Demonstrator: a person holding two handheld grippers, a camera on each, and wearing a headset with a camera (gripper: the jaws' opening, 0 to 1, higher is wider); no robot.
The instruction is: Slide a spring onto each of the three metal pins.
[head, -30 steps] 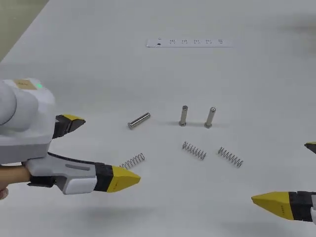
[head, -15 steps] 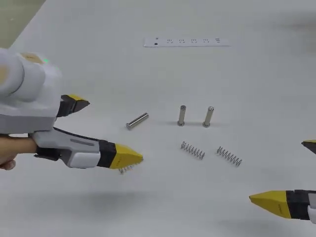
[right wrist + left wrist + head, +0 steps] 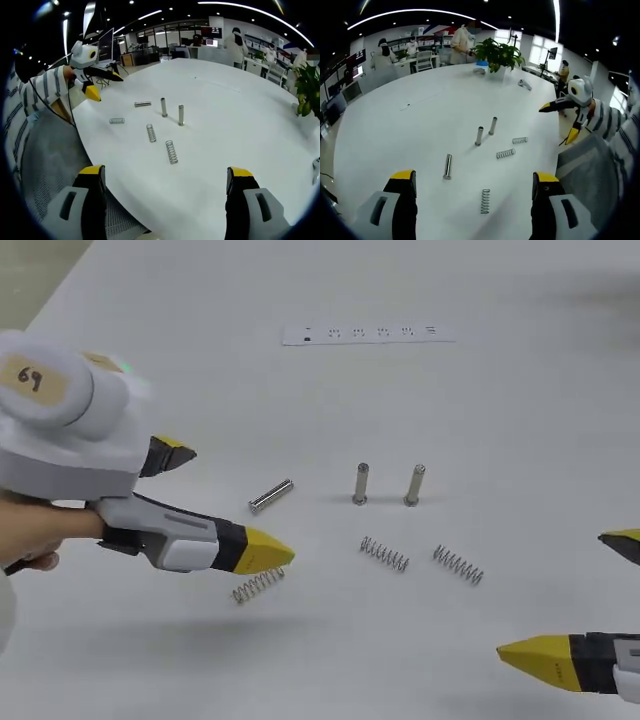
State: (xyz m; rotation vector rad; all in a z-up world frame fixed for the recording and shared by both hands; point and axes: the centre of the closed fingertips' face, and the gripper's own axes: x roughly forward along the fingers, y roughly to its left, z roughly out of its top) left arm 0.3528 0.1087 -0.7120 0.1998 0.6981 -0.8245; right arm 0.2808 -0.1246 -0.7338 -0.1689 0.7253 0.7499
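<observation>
My left hand-held gripper hovers over the white desk with its jaws spread wide and nothing between them. Its lower yellow tip is close to the nearest spring, which lies loose on the desk. Just past that tip I see the fallen pin lying on its side. To its right stand the left upright pin and the right upright pin, side by side. In front of them lie the middle spring and the right spring, apart from each other and from the pins. My right hand-held gripper hangs at the lower right, jaws also wide apart and empty, well clear of the parts. A power strip lies flat at the far side of the desk.
</observation>
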